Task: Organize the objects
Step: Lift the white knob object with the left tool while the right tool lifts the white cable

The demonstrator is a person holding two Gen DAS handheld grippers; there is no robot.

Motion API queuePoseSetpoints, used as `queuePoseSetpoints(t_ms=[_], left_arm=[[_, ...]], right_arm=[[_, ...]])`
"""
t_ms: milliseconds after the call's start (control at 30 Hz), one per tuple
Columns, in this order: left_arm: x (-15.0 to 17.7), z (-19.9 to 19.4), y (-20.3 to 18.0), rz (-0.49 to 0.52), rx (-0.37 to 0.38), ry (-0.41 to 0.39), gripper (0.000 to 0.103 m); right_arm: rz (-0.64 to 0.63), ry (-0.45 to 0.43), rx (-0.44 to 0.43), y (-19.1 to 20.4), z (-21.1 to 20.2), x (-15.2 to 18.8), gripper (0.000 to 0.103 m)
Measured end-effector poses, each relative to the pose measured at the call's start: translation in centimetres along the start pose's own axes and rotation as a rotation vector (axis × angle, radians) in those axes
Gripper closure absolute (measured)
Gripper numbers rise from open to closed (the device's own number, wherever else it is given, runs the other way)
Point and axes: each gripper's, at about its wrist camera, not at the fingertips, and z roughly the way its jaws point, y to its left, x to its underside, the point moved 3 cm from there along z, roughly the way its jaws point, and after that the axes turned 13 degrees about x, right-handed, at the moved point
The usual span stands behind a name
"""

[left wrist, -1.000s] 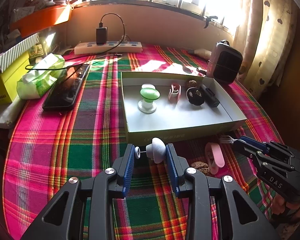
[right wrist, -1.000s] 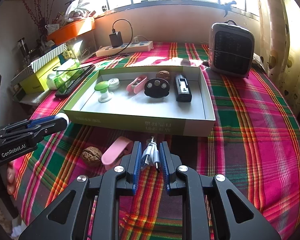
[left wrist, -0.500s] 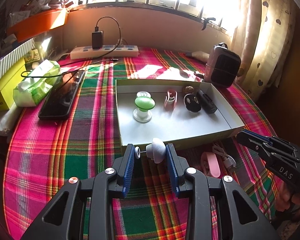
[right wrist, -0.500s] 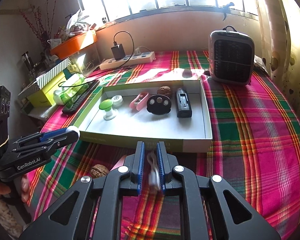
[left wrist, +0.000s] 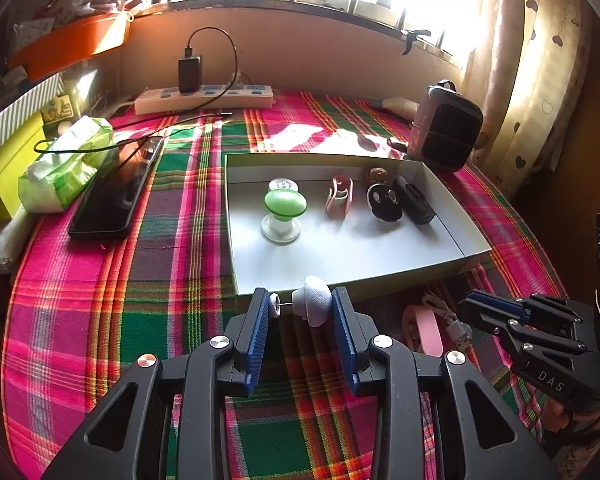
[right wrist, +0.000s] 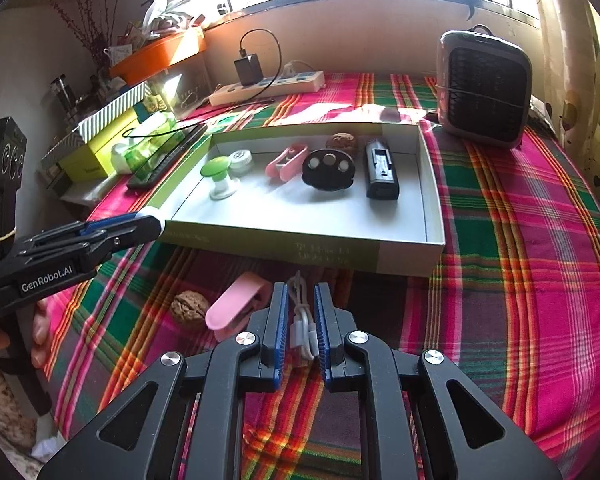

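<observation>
My left gripper (left wrist: 300, 304) is shut on a small white mushroom-shaped knob (left wrist: 312, 300), held just before the near wall of the shallow green box (left wrist: 380, 276). My right gripper (right wrist: 300, 304) has narrow jaws around a coiled white USB cable (right wrist: 302, 326) that lies on the cloth; the cable also shows in the left wrist view (left wrist: 448, 320). In the box are a green knob (right wrist: 216, 168), a white cap (right wrist: 240, 158), a pink clip (right wrist: 286, 162), a black disc (right wrist: 329, 168), a walnut (right wrist: 342, 141) and a black rectangular device (right wrist: 381, 168).
A second pink clip (right wrist: 236, 306) and a loose walnut (right wrist: 189, 308) lie on the plaid cloth left of my right gripper. A small heater (right wrist: 484, 88) stands back right. A power strip (left wrist: 204, 96), phone (left wrist: 116, 192), tissue pack (left wrist: 68, 162) and boxes sit at left.
The right gripper had the cable raised between its jaws, then lowered it; the cable now rests on the cloth. The left gripper rose slightly and neared the box, still holding the white knob.
</observation>
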Motion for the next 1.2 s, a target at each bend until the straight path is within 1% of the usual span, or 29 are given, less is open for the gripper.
queuePoseSetpoints(t_ms=[300, 467, 733, 900, 1200], left_arm=[[0.1, -0.1, 0.1, -0.004, 0.000, -0.002, 0.073], [0.2, 0.0, 0.1, -0.005, -0.002, 0.000, 0.073], [0.2, 0.0, 0.1, -0.006, -0.003, 0.000, 0.073], [0.2, -0.1, 0.0, -0.005, -0.002, -0.002, 0.073], [-0.2, -0.3, -0.3, 0.006, -0.004, -0.008, 0.073]], right_arm=[[-0.035, 0.019, 0.052, 0.3, 0.6, 0.8, 0.082], [-0.040, 0.038, 0.067, 0.3, 1.1, 1.2, 0.082], [-0.054, 0.025, 0.103, 0.4, 0.9, 1.3, 0.082], [-0.037, 0.010, 0.100, 0.0, 0.5, 1.0, 0.083], [0.018, -0.029, 0.063, -0.8, -0.8, -0.2, 0.083]])
